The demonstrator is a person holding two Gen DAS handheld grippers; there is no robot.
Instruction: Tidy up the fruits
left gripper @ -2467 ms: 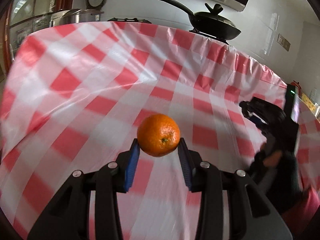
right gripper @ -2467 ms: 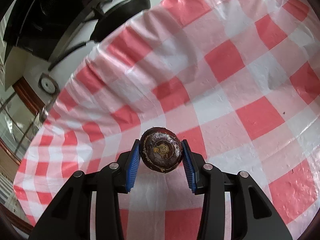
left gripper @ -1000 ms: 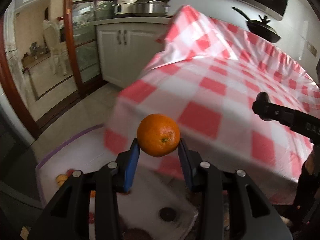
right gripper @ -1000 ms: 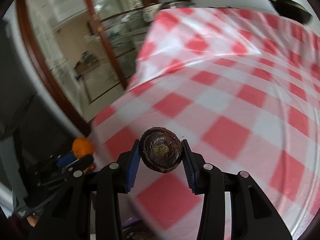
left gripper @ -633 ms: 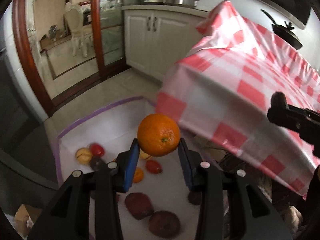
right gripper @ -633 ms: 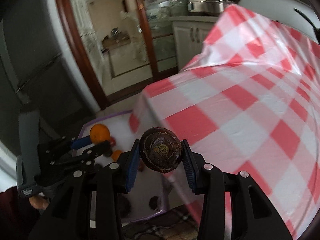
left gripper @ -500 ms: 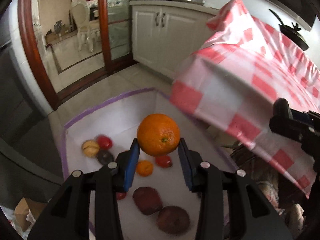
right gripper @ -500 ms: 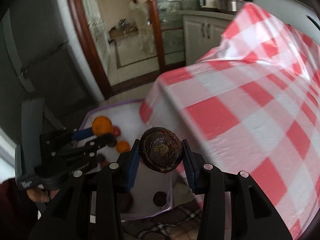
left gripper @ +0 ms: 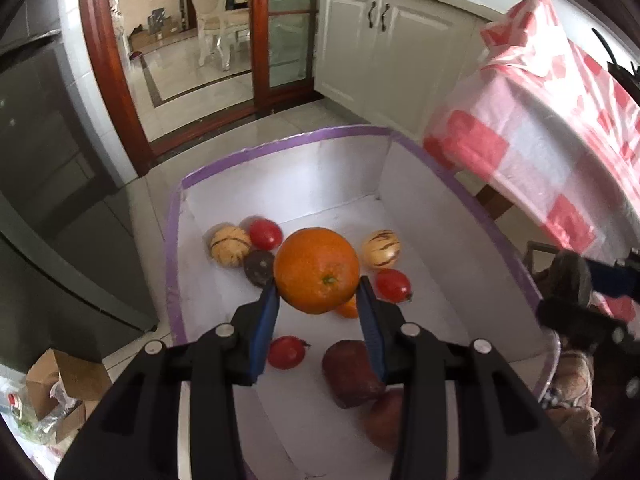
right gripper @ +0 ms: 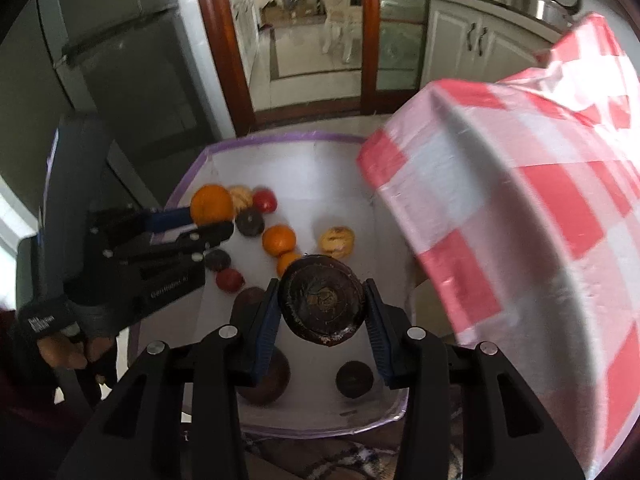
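Note:
My left gripper (left gripper: pixel 318 304) is shut on an orange (left gripper: pixel 317 270) and holds it above a white box with a purple rim (left gripper: pixel 280 146) on the floor. The same orange (right gripper: pixel 211 204) shows in the right wrist view, over the box's left side. My right gripper (right gripper: pixel 322 316) is shut on a dark purple-brown round fruit (right gripper: pixel 321 300), held above the box's near right part. In the box (right gripper: pixel 262 140) lie several fruits: striped yellow ones (left gripper: pixel 230 245), red ones (left gripper: pixel 393 285), small oranges (right gripper: pixel 279 240) and dark ones (left gripper: pixel 351 372).
A table with a red-and-white checked cloth (right gripper: pixel 520 216) stands to the right of the box and overhangs it. A dark fridge (left gripper: pixel 44 184) is to the left. White cabinets (left gripper: pixel 384 40) and a glass door (left gripper: pixel 224 32) are behind. A cardboard box (left gripper: pixel 60 384) lies at lower left.
Both grippers have swung from over the table to the left and down, above the floor box, each still holding its fruit. The box now fills the middle of both views.

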